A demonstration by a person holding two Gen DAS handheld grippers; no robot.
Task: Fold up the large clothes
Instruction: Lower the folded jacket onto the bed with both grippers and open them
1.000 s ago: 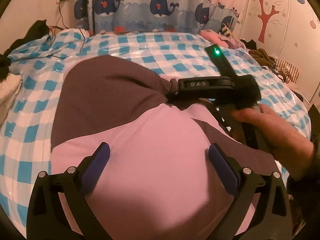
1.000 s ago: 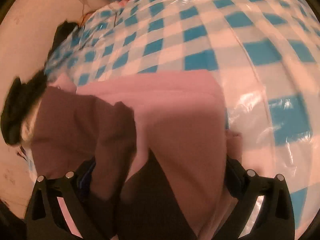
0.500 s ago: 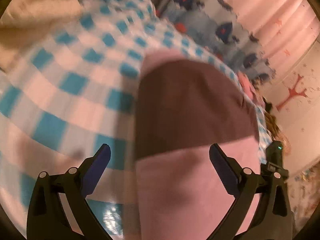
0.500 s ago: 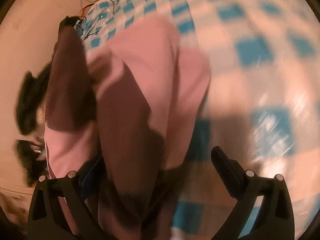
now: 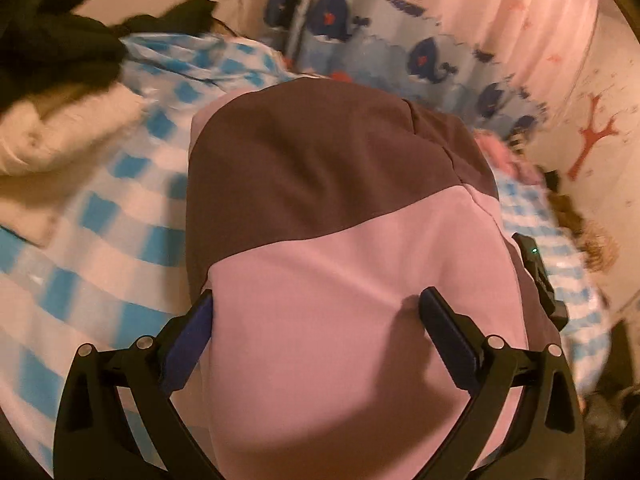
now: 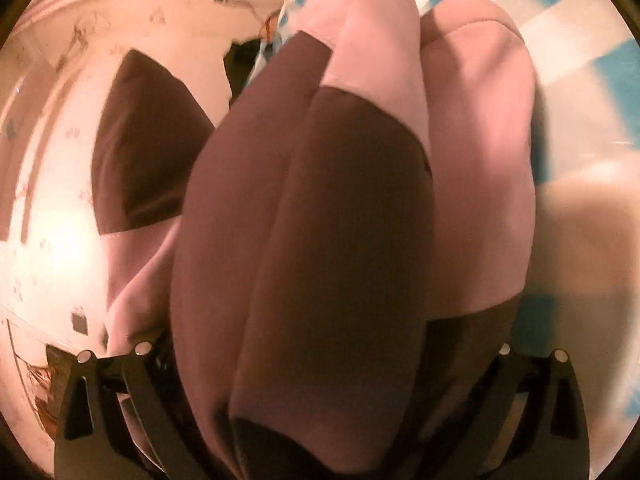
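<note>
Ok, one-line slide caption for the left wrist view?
Open left gripper straddling the pink-and-brown garment on the blue checked sheet.

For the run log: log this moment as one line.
phase: folding | garment: pink-brown, bunched | left gripper: open, over garment | right gripper: fingers hidden by cloth | surface: checked sheet

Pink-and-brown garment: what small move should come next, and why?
Probably lower the bundle onto the checked bed cover. The pink-and-brown garment is folded and bunched against the right hand-held gripper, whose fingers are hidden; the left hand-held gripper is open around it.
</note>
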